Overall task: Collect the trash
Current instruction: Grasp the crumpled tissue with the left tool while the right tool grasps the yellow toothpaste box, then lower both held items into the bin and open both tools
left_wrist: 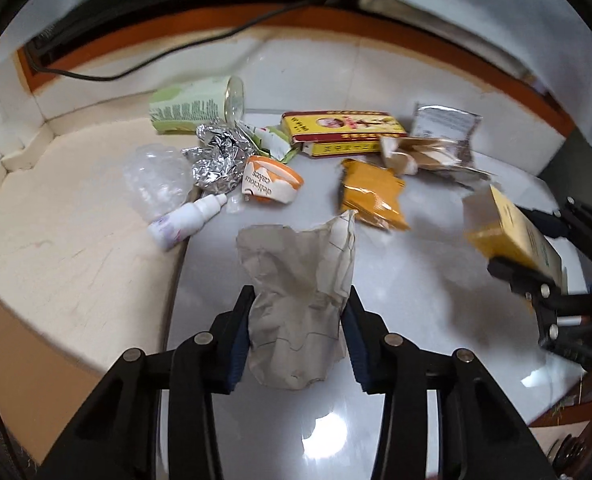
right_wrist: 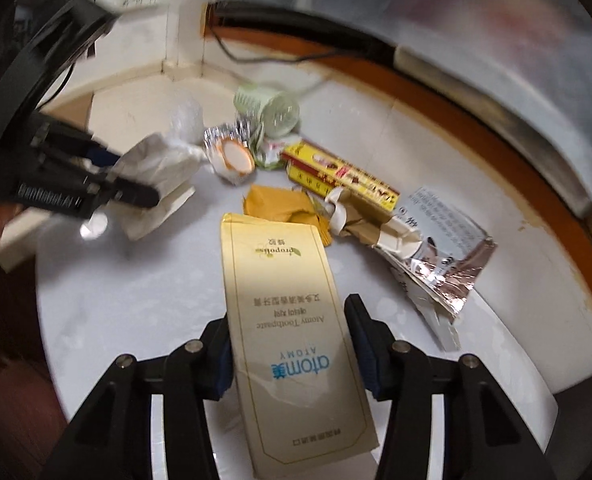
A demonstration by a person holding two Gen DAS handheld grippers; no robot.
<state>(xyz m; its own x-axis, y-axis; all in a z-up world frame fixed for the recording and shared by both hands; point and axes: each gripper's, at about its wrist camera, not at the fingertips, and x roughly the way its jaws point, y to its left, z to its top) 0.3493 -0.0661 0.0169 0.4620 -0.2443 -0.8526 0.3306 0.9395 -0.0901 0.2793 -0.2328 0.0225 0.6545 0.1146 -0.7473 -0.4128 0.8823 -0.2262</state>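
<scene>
My left gripper (left_wrist: 300, 300) is shut on a crumpled brownish paper (left_wrist: 300, 264), which sticks up between its blue-padded fingers above the white table (left_wrist: 416, 280). In the right wrist view the left gripper (right_wrist: 135, 184) shows at the left edge with the same paper (right_wrist: 155, 160). My right gripper (right_wrist: 289, 314) is shut on a long pale-yellow toothpaste box (right_wrist: 283, 300), which lies along its fingers and points away. The left wrist view shows the right gripper (left_wrist: 536, 248) at the far right, with the toothpaste box (left_wrist: 512, 232) clear of the table.
Trash lies in a band across the table: a green can (left_wrist: 195, 108), foil (left_wrist: 219, 160), clear plastic (left_wrist: 155, 180), a white dropper bottle (left_wrist: 183, 220), a cake wrapper (left_wrist: 269, 182), a red-yellow box (left_wrist: 344, 130), an orange packet (left_wrist: 372, 196) and a silver sachet (left_wrist: 444, 120). A black cable (left_wrist: 135, 68) runs behind.
</scene>
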